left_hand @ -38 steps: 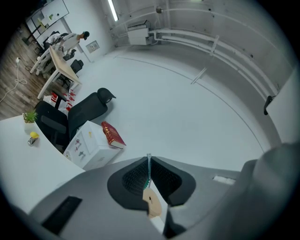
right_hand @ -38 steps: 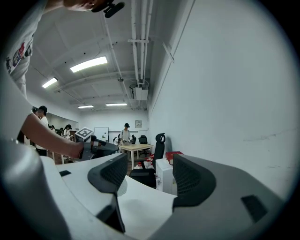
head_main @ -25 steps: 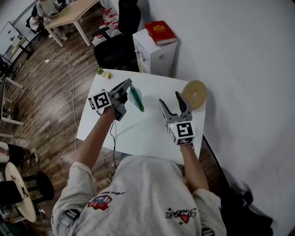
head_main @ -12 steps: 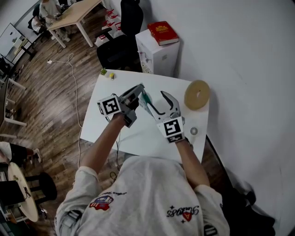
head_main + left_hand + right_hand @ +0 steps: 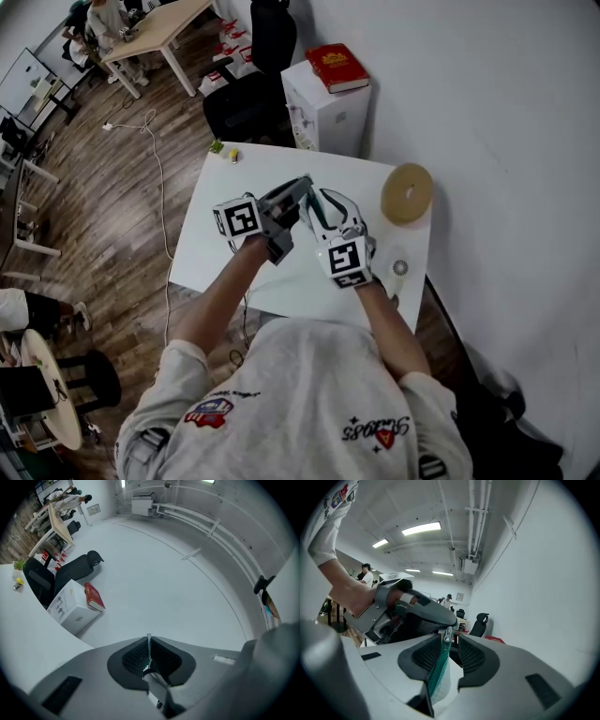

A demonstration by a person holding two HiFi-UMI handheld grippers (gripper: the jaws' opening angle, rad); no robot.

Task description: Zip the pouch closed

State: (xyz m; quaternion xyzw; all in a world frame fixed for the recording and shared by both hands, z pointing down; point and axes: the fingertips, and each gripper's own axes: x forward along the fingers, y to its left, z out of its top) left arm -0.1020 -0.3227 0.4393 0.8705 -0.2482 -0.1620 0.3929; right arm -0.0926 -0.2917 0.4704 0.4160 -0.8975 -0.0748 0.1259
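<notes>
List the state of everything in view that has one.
pouch, held up by its edge; how far it is zipped, cannot tell.
left tool, shut on the pouch.
right tool, jaws have just been closing, not yet clamped; pouch edge between them.
red book, closed, lying flat.

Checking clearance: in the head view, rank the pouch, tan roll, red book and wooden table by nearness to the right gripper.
From the right gripper, jaws just now closing:
1. pouch, between its jaws.
2. tan roll, to its right on the white table.
3. red book, beyond, on the white cabinet.
4. wooden table, far upper left.
</notes>
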